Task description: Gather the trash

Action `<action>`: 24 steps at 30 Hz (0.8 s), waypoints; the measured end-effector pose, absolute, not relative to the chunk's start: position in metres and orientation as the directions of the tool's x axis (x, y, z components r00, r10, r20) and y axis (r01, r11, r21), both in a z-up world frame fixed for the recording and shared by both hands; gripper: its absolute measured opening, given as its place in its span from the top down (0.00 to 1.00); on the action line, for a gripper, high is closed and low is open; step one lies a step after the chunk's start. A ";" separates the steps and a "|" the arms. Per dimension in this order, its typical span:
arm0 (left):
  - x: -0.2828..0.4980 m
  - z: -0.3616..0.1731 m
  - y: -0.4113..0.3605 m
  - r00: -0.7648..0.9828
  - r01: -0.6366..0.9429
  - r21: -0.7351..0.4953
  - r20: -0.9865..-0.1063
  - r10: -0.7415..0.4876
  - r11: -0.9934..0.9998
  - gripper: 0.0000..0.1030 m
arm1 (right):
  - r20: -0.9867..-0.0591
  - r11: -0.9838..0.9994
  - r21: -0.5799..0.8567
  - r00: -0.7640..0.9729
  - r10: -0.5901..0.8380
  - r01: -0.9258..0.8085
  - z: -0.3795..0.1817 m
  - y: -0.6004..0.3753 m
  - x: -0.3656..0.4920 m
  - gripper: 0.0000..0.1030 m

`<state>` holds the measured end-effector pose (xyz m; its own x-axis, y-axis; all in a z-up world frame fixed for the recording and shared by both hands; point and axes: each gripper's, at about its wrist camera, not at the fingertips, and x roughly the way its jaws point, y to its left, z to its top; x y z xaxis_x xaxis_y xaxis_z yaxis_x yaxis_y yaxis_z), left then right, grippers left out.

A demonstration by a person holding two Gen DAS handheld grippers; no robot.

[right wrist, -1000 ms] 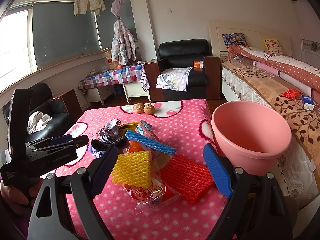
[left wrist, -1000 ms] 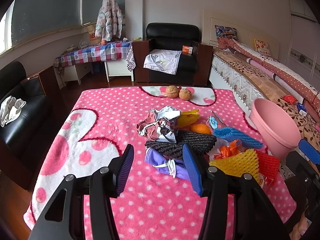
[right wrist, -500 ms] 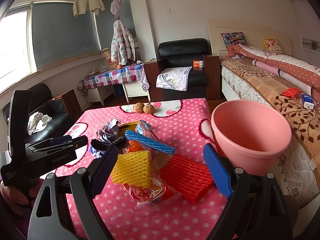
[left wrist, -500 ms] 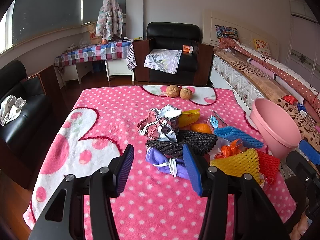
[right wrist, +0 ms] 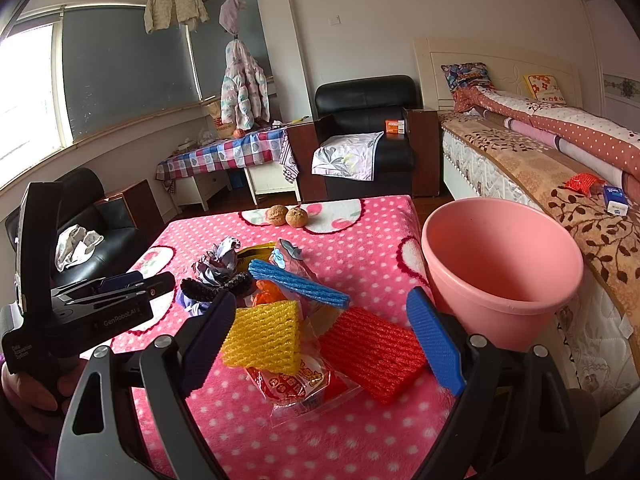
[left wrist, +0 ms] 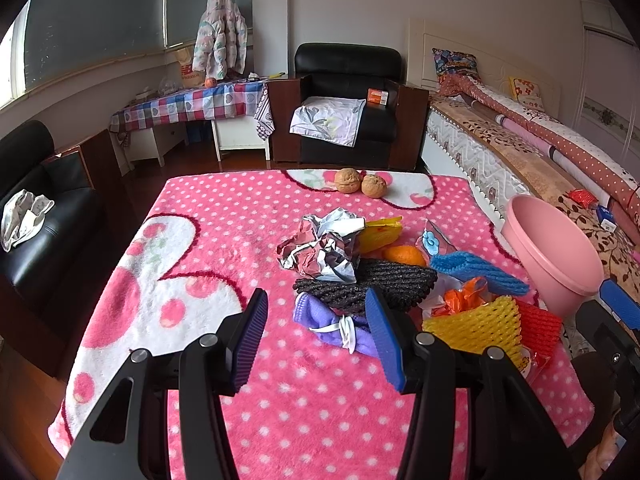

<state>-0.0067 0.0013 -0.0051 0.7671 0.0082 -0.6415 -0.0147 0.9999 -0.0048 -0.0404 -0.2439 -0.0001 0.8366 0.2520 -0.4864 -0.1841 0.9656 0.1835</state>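
Observation:
A pile of trash lies on the pink dotted table cover (left wrist: 208, 240): crumpled paper (left wrist: 322, 246), a black foam net (left wrist: 368, 286), a purple wrapper (left wrist: 332, 322), a yellow foam net (right wrist: 264, 334), a red foam net (right wrist: 372, 354), a blue foam net (right wrist: 298, 282) and a clear snack wrapper (right wrist: 298, 384). A pink bucket (right wrist: 500, 268) stands at the table's right edge. My left gripper (left wrist: 316, 338) is open and empty, just short of the purple wrapper. My right gripper (right wrist: 324, 344) is open and empty, near the yellow and red nets.
Two walnuts (left wrist: 360, 184) sit at the table's far edge, and an orange (left wrist: 404, 256) lies in the pile. A black armchair (left wrist: 344, 108) stands behind the table, a black sofa (left wrist: 36, 216) to the left and a bed (right wrist: 560, 168) to the right.

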 end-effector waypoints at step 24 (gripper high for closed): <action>-0.007 -0.007 0.003 0.764 -0.014 -0.008 -0.645 0.005 1.000 0.51 | -0.484 0.965 0.187 0.838 0.253 -0.183 0.000 -0.246 -0.041 0.15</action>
